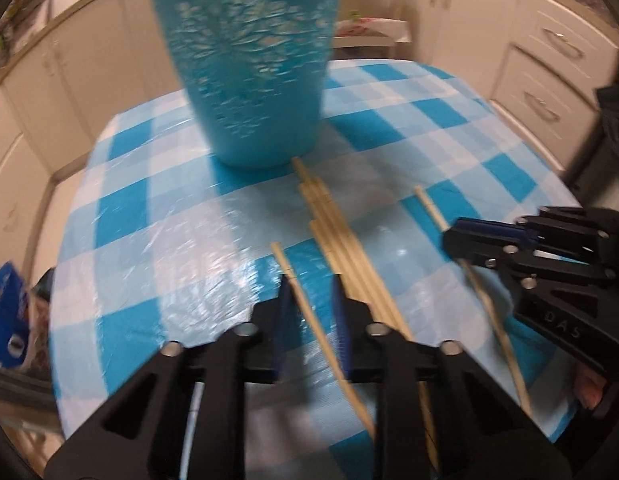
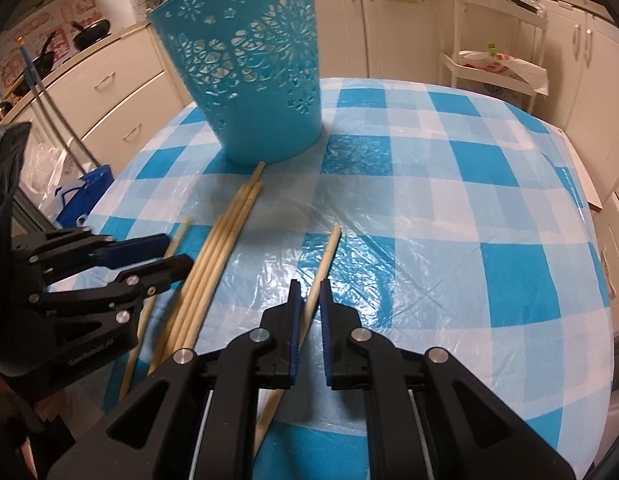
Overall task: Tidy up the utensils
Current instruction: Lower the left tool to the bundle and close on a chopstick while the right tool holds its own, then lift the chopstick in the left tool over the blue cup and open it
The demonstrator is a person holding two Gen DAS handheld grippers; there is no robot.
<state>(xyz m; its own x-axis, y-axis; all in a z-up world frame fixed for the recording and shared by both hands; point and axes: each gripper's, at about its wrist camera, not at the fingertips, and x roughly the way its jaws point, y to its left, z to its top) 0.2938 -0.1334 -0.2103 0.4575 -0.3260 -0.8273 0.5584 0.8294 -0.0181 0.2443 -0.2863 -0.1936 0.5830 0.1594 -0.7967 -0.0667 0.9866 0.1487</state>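
Two slim wooden chopsticks, one between each spread gripper: left gripper (image 1: 311, 312), right gripper (image 2: 308, 312); perforated plastic basket (image 2: 245, 68) beyond.

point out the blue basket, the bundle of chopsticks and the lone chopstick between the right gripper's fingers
blue basket (image 2: 265, 92), right wrist view, on its perforated side wall
bundle of chopsticks (image 2: 213, 264), right wrist view, mid-length of the sticks
lone chopstick (image 2: 324, 258), right wrist view, upper shaft ahead of the fingers
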